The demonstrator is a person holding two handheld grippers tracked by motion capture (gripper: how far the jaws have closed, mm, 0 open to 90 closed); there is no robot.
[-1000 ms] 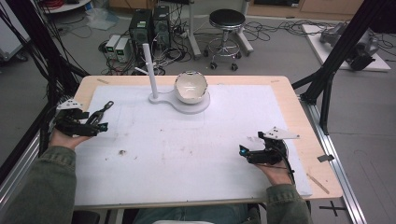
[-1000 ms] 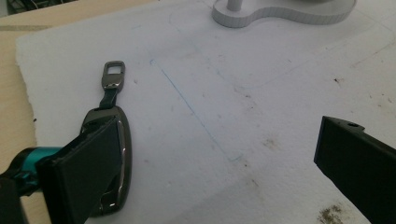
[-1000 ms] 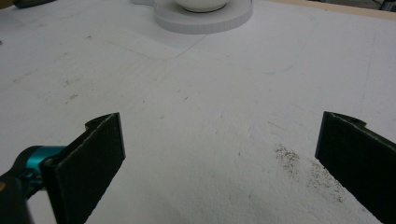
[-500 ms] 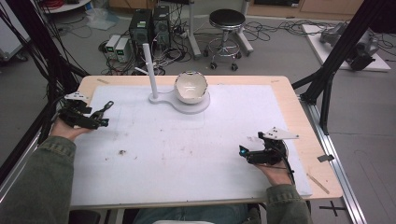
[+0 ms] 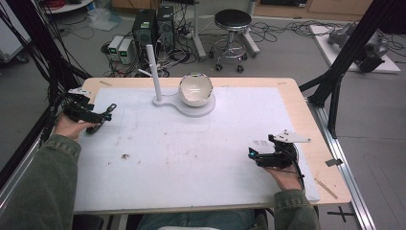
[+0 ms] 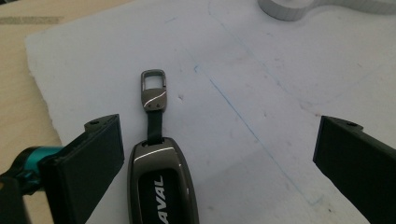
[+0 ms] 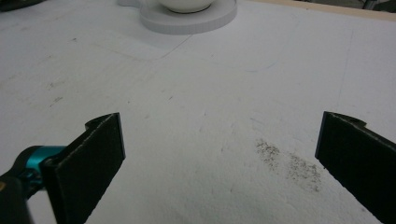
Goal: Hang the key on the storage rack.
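Dark grey glossy key fob with strap and metal clasp point(image 6: 159, 158) lies flat on the white foam sheet point(image 5: 201, 158) at the tabletop's left edge, long axis along the left gripper point(image 6: 215, 154), clasp pointing away, between its released jaws, near one. Right gripper point(image 7: 219, 158) jaws released, nothing between. White bowl on stand point(image 5: 195, 89) well apart.

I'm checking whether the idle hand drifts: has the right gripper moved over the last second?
No. In the high view the right gripper sits at the same spot near the white mat's right edge, its jaws open.
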